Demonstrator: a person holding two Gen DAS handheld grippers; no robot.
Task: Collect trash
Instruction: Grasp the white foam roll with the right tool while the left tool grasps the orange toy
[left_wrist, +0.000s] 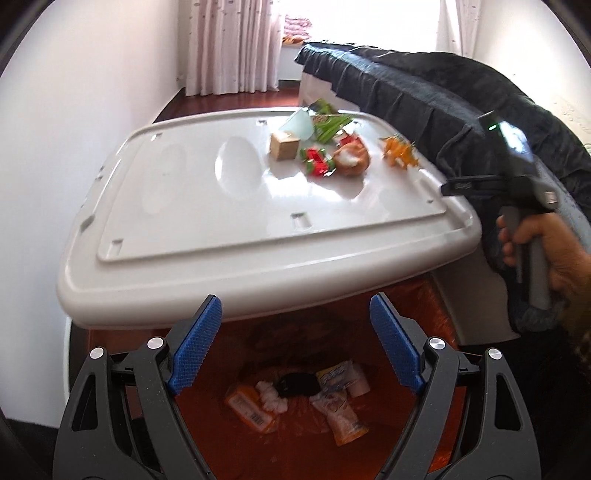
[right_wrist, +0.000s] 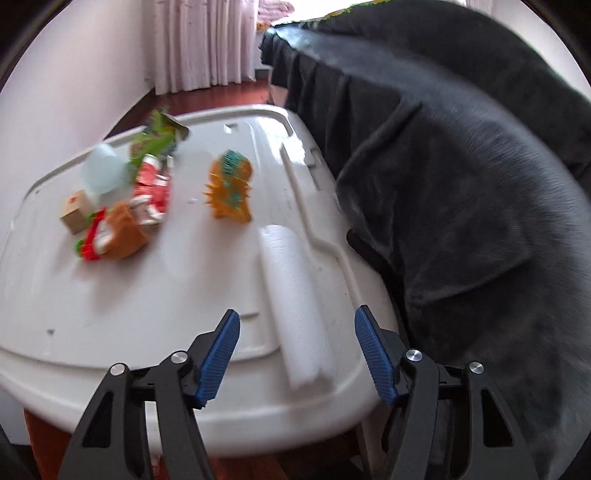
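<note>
Trash lies on a white table: a small cardboard box, a red and green wrapper, an orange-brown wrapper with white tissue, green packets and an orange spiky toy. My left gripper is open and empty over an orange-lined bin that holds several wrappers. My right gripper is open and empty at the table's near right edge, seen from the side in the left wrist view. The toy and the wrappers lie ahead of it.
A dark blanket covers a bed along the table's right side, close to my right gripper. A white wall runs on the left. Curtains hang at the back.
</note>
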